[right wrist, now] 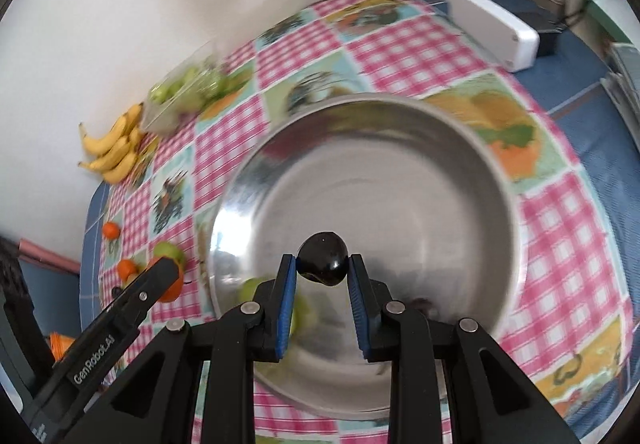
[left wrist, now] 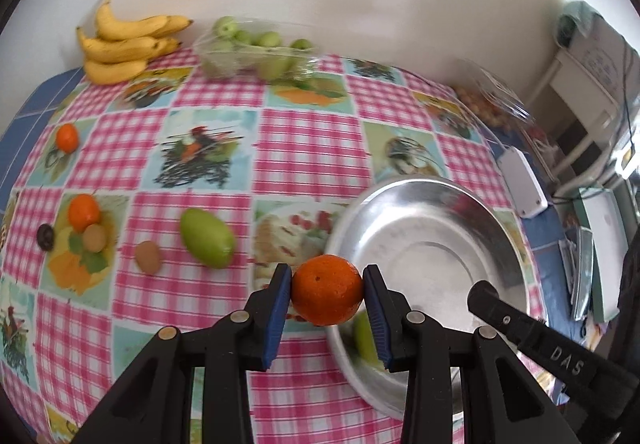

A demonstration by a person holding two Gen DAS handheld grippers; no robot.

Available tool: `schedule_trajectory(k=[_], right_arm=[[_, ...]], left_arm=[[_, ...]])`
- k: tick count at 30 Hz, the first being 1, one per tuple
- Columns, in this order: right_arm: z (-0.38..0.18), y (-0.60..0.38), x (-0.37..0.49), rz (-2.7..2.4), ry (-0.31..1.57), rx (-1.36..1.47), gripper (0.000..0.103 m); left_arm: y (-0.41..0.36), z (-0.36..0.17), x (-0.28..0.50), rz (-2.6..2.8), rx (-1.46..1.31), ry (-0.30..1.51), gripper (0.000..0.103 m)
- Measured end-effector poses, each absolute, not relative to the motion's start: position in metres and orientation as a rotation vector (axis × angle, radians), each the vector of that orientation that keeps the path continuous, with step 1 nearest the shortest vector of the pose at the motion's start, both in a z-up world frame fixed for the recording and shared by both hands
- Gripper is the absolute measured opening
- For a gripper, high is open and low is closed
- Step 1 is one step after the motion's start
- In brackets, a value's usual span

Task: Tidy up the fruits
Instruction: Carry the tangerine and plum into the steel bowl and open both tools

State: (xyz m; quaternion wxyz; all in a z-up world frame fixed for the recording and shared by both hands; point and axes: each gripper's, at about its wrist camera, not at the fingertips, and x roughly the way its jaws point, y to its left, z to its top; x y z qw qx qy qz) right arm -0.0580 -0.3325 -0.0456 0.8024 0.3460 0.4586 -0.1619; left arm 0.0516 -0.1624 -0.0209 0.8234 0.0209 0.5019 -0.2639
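Note:
My left gripper [left wrist: 327, 289] is shut on an orange mandarin [left wrist: 327, 290], held above the near left rim of the steel bowl [left wrist: 472, 212]. My right gripper [right wrist: 322, 265] is shut on a dark plum [right wrist: 322, 264], held over the inside of the bowl [right wrist: 400, 172]. A green fruit [right wrist: 252, 290] lies in the bowl behind the fingers. On the cloth to the left lie a green mango [left wrist: 207, 238], two mandarins [left wrist: 83, 212] [left wrist: 67, 137], two kiwis [left wrist: 148, 257] [left wrist: 95, 238] and a dark fruit [left wrist: 45, 236].
Bananas [left wrist: 124, 44] and a clear tray of green fruit [left wrist: 256, 52] stand at the back by the wall. A white box [left wrist: 522, 182] and a clear pack of small fruit [left wrist: 492, 96] sit to the right. Table edge lies right, with clutter beyond.

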Motion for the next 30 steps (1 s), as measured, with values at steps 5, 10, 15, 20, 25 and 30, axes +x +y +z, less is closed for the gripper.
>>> schedule_trajectory(k=[5,10,15,20,25,30], right_arm=[[-0.049,-0.347,-0.068,-0.374,0.97,0.776,0.027],[-0.053,-0.345,-0.066,-0.364,0.984,0.77,0.027],[-0.056,-0.334,-0.058,-0.344,1.011,0.727,0.027],[-0.067,-0.325,-0.05,-0.332,1.053,0.708,0.027],[-0.073,-0.321,-0.047,-0.33,1.075,0.702,0.027],[-0.076,-0.319,-0.046,-0.334,1.09,0.702,0.028]], left_arm=[[-0.179,-0.023,0.047,-0.606,0.061,1.058,0.039],[-0.189,-0.031,0.048,-0.613,0.08,1.063,0.039],[-0.196,-0.039,0.05,-0.614,0.098,1.071,0.039],[-0.198,-0.048,0.052,-0.599,0.102,1.089,0.039],[-0.199,-0.05,0.051,-0.599,0.098,1.087,0.04],[-0.199,-0.049,0.051,-0.599,0.096,1.094,0.041]])
